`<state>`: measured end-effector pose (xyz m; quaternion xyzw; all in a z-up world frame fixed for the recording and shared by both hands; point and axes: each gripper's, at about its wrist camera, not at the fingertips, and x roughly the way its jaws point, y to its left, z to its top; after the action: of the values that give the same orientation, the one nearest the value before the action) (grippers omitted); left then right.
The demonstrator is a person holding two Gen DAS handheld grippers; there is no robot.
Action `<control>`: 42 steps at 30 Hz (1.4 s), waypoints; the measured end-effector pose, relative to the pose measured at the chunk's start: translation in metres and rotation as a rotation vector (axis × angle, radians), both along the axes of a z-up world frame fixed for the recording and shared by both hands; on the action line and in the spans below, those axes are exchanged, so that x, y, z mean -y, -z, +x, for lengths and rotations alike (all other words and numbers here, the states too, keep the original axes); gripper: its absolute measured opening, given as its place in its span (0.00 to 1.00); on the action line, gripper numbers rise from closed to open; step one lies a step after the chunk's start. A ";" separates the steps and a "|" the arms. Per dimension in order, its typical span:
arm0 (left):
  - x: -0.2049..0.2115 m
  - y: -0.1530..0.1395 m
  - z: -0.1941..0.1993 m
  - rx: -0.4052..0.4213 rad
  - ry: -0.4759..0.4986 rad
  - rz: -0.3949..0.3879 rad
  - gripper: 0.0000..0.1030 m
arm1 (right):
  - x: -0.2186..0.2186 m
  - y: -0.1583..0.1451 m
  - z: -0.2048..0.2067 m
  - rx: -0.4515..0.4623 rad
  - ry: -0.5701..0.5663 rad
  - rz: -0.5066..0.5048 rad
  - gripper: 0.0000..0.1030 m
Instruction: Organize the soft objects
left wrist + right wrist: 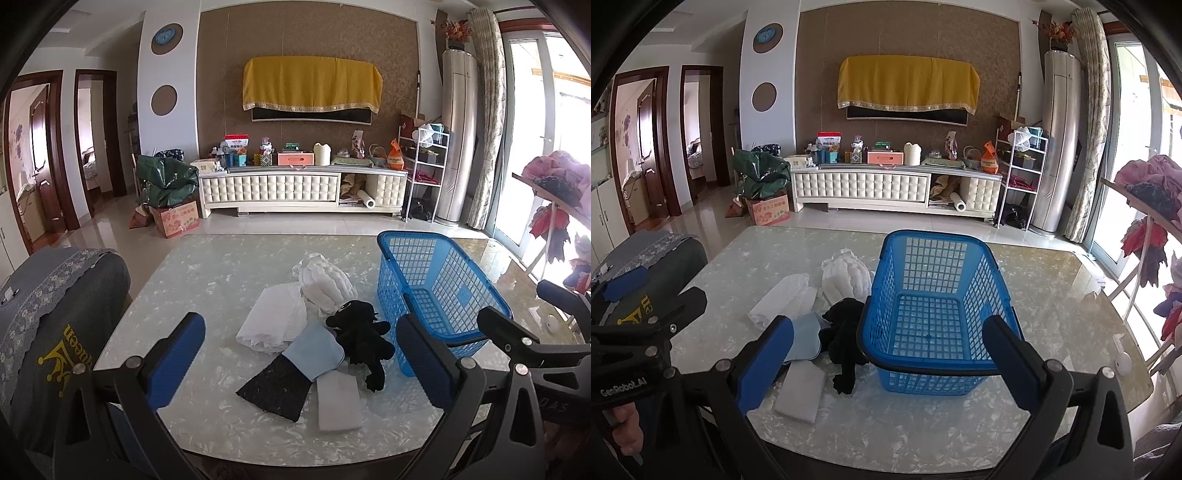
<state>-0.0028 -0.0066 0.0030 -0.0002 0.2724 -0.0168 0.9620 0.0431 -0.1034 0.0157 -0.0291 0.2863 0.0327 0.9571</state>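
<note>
The blue basket (931, 314) stood empty between the right gripper (890, 354)'s released fingers. Ahead of the left gripper (299, 354)'s spread, empty fingers lay the overlapping soft pile (314, 332); a grab there risked dragging neighbouring cloths off the counter (207, 280).

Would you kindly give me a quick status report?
Both claws, left and right, open, empty. Blue basket empty; soft pile beside it on table. Nothing blocking.
</note>
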 end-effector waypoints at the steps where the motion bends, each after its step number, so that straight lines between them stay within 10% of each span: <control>1: 0.000 0.000 0.001 -0.001 0.001 -0.001 1.00 | 0.000 0.000 0.000 0.001 0.001 0.000 1.00; 25: -0.034 -0.010 0.070 -0.084 0.079 0.040 1.00 | 0.012 -0.002 0.048 -0.131 -0.015 -0.073 1.00; 42: -0.103 0.053 0.173 -0.310 0.300 0.166 1.00 | -0.083 0.040 0.128 -0.398 -0.355 -0.128 0.98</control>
<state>0.1701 0.0963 -0.0503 0.1171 0.4142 -0.1370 0.8921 0.1712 -0.0204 -0.0244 -0.1324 0.4605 0.1868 0.8576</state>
